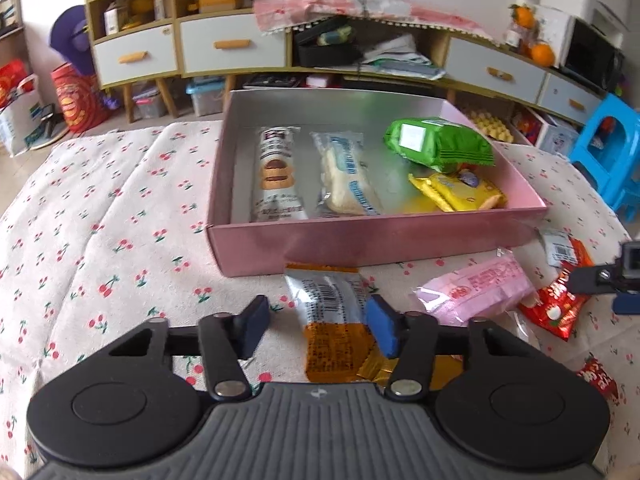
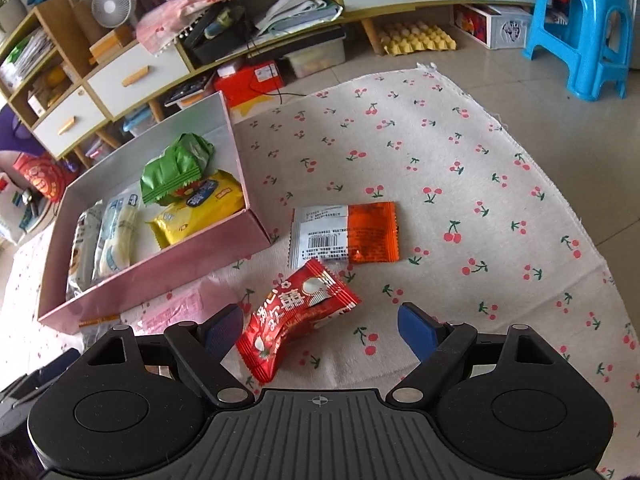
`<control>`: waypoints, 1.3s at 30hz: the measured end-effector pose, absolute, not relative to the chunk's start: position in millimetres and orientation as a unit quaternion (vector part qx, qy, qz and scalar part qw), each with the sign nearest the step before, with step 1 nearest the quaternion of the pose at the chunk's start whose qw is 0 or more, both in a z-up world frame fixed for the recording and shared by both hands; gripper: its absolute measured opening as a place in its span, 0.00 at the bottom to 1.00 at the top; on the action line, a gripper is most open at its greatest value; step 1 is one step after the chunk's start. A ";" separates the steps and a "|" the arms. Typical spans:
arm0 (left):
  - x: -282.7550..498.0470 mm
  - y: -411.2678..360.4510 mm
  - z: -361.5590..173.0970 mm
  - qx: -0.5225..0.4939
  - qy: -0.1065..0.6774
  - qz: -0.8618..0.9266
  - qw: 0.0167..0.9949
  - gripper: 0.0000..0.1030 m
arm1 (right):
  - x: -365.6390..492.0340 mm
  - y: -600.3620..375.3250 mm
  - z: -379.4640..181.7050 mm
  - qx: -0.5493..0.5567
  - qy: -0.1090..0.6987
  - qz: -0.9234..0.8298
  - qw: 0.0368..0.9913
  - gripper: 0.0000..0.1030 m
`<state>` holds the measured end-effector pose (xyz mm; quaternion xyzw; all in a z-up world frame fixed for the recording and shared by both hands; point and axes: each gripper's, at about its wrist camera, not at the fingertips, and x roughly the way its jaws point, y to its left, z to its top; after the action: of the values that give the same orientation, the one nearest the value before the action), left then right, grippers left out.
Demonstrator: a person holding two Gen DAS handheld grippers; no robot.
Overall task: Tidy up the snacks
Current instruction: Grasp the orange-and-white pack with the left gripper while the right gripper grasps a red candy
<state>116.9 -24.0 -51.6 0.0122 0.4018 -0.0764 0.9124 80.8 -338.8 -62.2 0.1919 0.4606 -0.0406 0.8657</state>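
A pink box on the cherry-print cloth holds a brown-and-white cookie pack, a white-blue pack, a green pack and a yellow pack. My left gripper is open just above a silver-and-orange packet in front of the box. A pink packet and a red packet lie to its right. My right gripper is open over the red packet, which lies nearer its left finger. Another silver-and-orange packet lies beyond it. The box is at the left.
The cloth ends at the right and far side, with tiled floor beyond. A blue plastic stool stands at the far right. Low cabinets with drawers and clutter line the back. A gold wrapper lies under my left gripper.
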 end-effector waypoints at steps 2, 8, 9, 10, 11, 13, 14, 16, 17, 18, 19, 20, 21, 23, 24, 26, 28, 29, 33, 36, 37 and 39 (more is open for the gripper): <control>118.2 -25.2 -50.8 0.013 0.404 -0.087 0.910 0.36 | 82.4 -338.2 -63.3 0.196 0.461 -0.043 0.864 0.84; 123.7 -20.9 -50.0 -0.001 0.414 -0.099 0.905 0.34 | 86.2 -336.9 -65.9 0.207 0.464 -0.049 0.860 0.84; 124.5 -19.7 -49.7 -0.003 0.415 -0.099 0.904 0.34 | 86.7 -336.2 -66.1 0.207 0.464 -0.050 0.860 0.84; 125.0 -18.4 -49.1 -0.005 0.416 -0.099 0.904 0.32 | 87.1 -335.5 -66.2 0.207 0.464 -0.052 0.860 0.83; 125.3 -16.6 -48.0 -0.005 0.415 -0.097 0.905 0.29 | 87.4 -335.0 -66.3 0.206 0.464 -0.053 0.860 0.83; 127.4 -11.8 -46.2 -0.012 0.417 -0.097 0.903 0.28 | 87.9 -334.0 -67.3 0.207 0.464 -0.056 0.860 0.83; 128.3 -8.9 -45.4 -0.015 0.418 -0.097 0.903 0.28 | 88.3 -333.6 -68.0 0.207 0.465 -0.056 0.859 0.83; 129.1 -3.3 -43.3 -0.012 0.414 -0.089 0.906 0.28 | 89.2 -332.6 -68.7 0.207 0.465 -0.059 0.858 0.82; 129.7 -0.5 -42.5 -0.008 0.412 -0.082 0.907 0.27 | 89.6 -332.0 -69.0 0.206 0.465 -0.062 0.859 0.82; 131.4 2.1 -42.7 -0.002 0.412 -0.075 0.908 0.27 | 90.0 -331.5 -69.4 0.205 0.465 -0.064 0.859 0.82; 132.6 5.8 -43.2 -0.004 0.413 -0.070 0.908 0.27 | 90.6 -331.1 -69.7 0.205 0.465 -0.065 0.859 0.82; 133.9 10.2 -43.7 -0.014 0.416 -0.069 0.907 0.28 | 91.0 -330.5 -70.1 0.206 0.466 -0.066 0.858 0.80; 134.8 14.0 -43.5 -0.026 0.420 -0.069 0.905 0.29 | 91.2 -330.0 -70.6 0.206 0.466 -0.067 0.858 0.77; 136.0 17.8 -42.6 -0.044 0.425 -0.068 0.902 0.31 | 92.2 -328.3 -71.5 0.205 0.467 -0.070 0.857 0.72; 135.9 18.7 -42.3 -0.049 0.425 -0.069 0.901 0.32 | 92.7 -327.1 -71.6 0.201 0.467 -0.073 0.858 0.63; 135.4 17.9 -41.9 -0.059 0.424 -0.074 0.901 0.35 | 93.0 -324.7 -70.7 0.200 0.463 -0.065 0.861 0.47; 134.5 16.0 -42.0 -0.068 0.424 -0.082 0.899 0.41 | 94.2 -322.5 -68.9 0.208 0.464 -0.053 0.860 0.39; 135.1 15.2 -42.1 -0.069 0.425 -0.088 0.898 0.46 | 94.7 -321.9 -68.0 0.208 0.464 -0.049 0.860 0.36; 135.3 4.8 -44.1 -0.050 0.428 -0.103 0.897 0.51 | 94.3 -322.3 -65.3 0.215 0.463 -0.038 0.859 0.30; 134.7 -2.2 -48.2 -0.035 0.436 -0.105 0.893 0.53 | 93.1 -324.8 -64.1 0.221 0.463 -0.040 0.857 0.29; 134.7 -4.6 -49.9 -0.028 0.439 -0.103 0.892 0.53 | 92.5 -326.0 -63.9 0.223 0.463 -0.042 0.857 0.29; 132.0 -8.4 -51.3 -0.011 0.436 -0.100 0.894 0.53 | 91.3 -328.7 -63.1 0.230 0.462 -0.043 0.855 0.29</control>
<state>132.0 -8.4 -51.3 -0.0115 0.4362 -0.1003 0.8942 91.3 -328.7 -63.1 0.2299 0.4622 -0.0435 0.8553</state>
